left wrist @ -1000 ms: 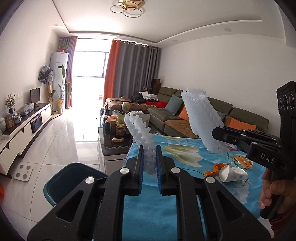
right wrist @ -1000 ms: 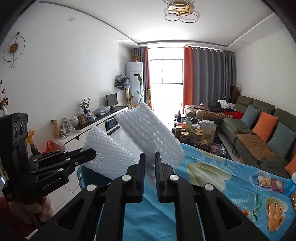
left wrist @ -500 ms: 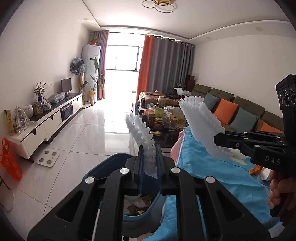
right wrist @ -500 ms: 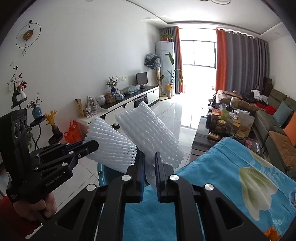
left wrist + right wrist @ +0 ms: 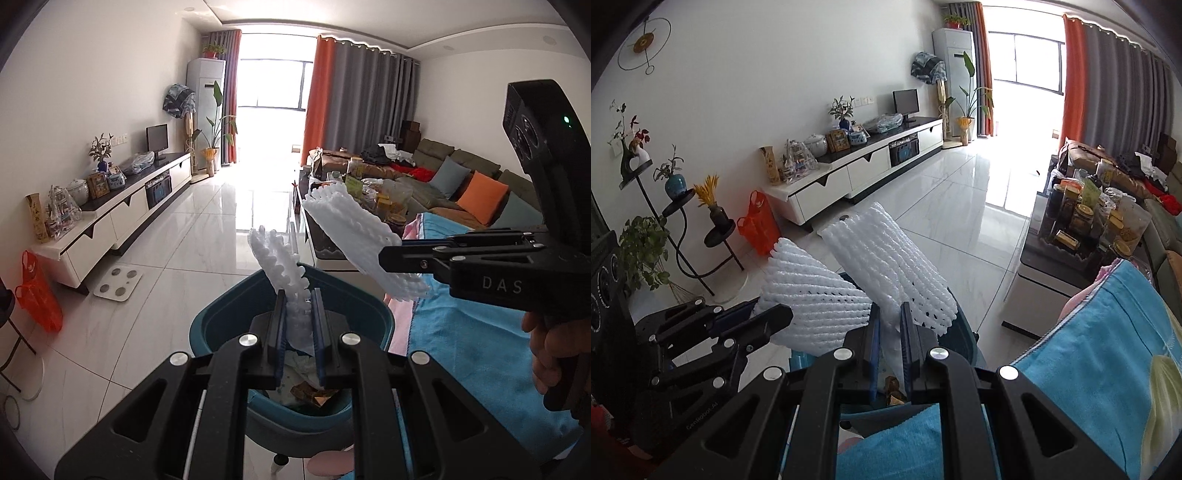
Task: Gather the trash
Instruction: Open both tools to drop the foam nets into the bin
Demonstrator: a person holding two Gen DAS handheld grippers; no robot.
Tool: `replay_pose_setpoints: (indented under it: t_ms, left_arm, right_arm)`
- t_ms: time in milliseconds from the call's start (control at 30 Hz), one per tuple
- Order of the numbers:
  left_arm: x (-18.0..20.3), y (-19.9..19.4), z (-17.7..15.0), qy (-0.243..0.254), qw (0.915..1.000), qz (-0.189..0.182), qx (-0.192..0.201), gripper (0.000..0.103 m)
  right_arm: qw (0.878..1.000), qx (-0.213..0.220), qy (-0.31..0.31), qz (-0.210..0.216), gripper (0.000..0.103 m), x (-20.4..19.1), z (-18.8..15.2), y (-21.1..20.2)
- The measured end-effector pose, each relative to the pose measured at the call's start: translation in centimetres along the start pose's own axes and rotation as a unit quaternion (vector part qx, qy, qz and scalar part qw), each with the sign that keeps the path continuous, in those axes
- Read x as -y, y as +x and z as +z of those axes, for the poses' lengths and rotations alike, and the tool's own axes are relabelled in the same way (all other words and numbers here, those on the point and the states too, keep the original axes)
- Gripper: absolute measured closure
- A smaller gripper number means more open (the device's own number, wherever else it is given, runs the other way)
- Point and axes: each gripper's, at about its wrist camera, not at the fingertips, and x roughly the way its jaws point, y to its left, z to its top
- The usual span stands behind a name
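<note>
Left claw [image 5: 299,317]: clamped on a white foam net sleeve [image 5: 282,269], held above the teal bin [image 5: 221,325].
Right claw [image 5: 886,328]: clamped on a second foam net sleeve [image 5: 886,254], over the same bin.
Bin: wrappers inside; beside blue-clothed bench [image 5: 472,350].

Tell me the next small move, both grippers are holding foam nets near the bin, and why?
Probably open the left gripper first: its foam net hangs right over the teal bin, which already holds scraps. The right gripper's net looks nearer the rim, so ease it inward before releasing.
</note>
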Motion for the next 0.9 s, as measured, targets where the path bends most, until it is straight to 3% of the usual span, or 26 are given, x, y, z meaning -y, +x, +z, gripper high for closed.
replay_pose_setpoints:
  t_ms: [433, 733, 800, 900]
  left_arm:
    - [0.9, 12.2, -2.1, -0.013, 0.9984, 0.009, -0.055, 0.089]
    - [0.7, 15.2, -2.9, -0.018, 0.9975, 0.011, -0.068, 0.087]
    - [0.9, 15.2, -2.8, -0.018, 0.9974, 0.014, -0.068, 0.085]
    - [1.0, 15.2, -2.7, -0.021, 0.9972, 0.014, -0.070, 0.064]
  right_arm:
    - [0.997, -0.079, 0.016, 0.009, 0.093, 0.4, 0.4, 6.8]
    - [0.995, -0.098, 0.022, 0.007, 0.084, 0.4, 0.4, 8.0]
    - [0.995, -0.099, 0.023, 0.008, 0.083, 0.6, 0.5, 8.1]
    - [0.995, -0.097, 0.027, 0.005, 0.065, 0.8, 0.6, 8.1]
